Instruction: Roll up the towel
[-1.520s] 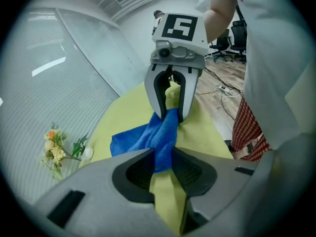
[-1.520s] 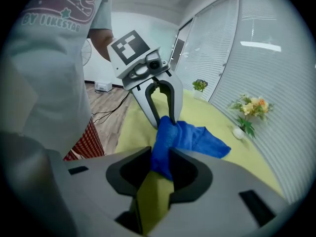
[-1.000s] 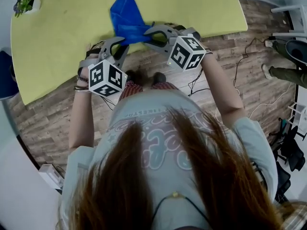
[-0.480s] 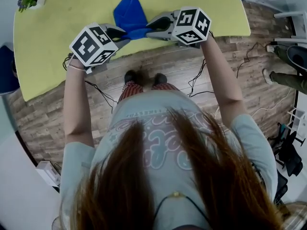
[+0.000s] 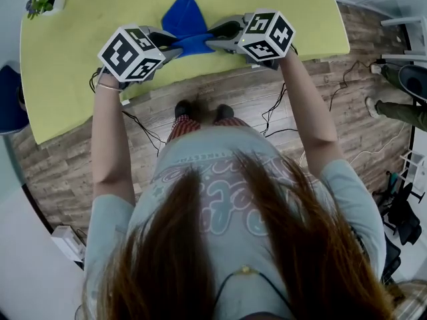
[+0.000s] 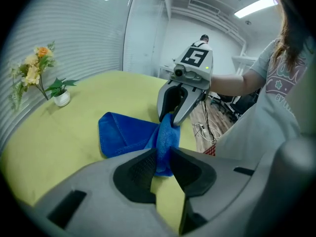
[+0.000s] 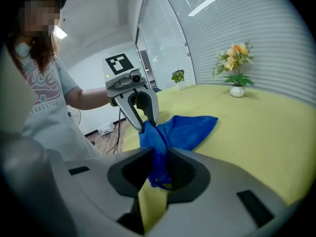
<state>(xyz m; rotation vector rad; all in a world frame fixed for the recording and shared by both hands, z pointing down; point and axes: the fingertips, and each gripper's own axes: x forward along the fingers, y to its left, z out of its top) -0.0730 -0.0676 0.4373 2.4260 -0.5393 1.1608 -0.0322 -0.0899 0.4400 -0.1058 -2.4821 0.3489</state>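
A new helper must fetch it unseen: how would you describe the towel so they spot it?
Start at the big yellow-green table. At its near edge, before the person, is the towel: the only blue cloth, bunched up, unlike the white flower pot at the far corner.

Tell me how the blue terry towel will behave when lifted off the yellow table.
Probably floppy: the blue terry towel bunches into a thin rope between the left gripper and right gripper, so it should sag. Likely light: its thin free corner lies flat on the yellow table.
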